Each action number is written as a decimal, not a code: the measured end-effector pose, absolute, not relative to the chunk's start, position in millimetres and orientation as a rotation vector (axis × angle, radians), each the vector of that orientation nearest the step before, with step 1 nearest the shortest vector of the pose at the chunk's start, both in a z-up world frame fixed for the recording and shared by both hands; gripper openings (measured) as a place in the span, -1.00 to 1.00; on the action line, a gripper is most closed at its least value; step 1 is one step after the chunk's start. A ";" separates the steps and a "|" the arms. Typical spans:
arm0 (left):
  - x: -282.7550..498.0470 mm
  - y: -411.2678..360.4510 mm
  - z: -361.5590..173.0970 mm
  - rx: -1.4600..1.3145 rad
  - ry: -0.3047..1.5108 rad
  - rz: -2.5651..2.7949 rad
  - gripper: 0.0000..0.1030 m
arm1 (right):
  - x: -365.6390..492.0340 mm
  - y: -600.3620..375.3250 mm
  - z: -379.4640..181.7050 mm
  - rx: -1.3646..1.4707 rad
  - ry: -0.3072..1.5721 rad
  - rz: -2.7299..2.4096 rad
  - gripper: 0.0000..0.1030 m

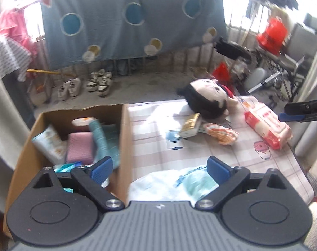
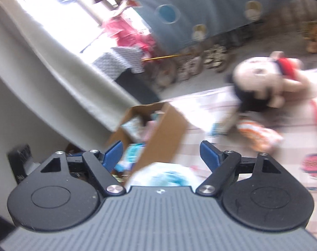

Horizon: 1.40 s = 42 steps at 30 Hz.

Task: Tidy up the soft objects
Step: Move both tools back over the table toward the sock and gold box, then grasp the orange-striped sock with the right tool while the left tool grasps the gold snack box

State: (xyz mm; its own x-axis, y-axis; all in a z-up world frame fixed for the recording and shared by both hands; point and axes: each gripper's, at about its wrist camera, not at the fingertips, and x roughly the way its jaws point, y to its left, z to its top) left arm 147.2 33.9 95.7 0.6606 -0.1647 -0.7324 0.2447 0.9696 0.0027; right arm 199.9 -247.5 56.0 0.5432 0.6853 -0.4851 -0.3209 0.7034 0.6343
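Note:
A cardboard box (image 1: 125, 138) stands at the table's left and holds a pink sponge (image 1: 80, 147), a teal cloth (image 1: 103, 139) and soft packs. My left gripper (image 1: 159, 168) is open and empty, straddling the box's right wall above a white and teal bag (image 1: 179, 183). On the checked tablecloth (image 1: 154, 150) lie a plush doll (image 1: 208, 97), a red tissue pack (image 1: 267, 126), an orange pouch (image 1: 221, 132) and a gold packet (image 1: 190, 125). My right gripper (image 2: 161, 153) is open and empty, above the same box (image 2: 164, 133) and bag (image 2: 164, 174); it also shows at the left view's right edge (image 1: 300, 112).
Shoes (image 1: 99, 81) stand on the floor beyond the table, below a hanging blue blanket (image 1: 133, 21). A grey curtain (image 2: 53, 69) hangs at the left. Chairs and clutter (image 1: 280, 69) crowd the far right. The right wrist view is motion-blurred.

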 end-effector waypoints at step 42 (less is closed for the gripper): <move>360.8 -141.8 -66.7 0.554 1.167 -0.350 0.65 | 286.5 -263.8 -108.8 0.133 0.996 0.545 -0.34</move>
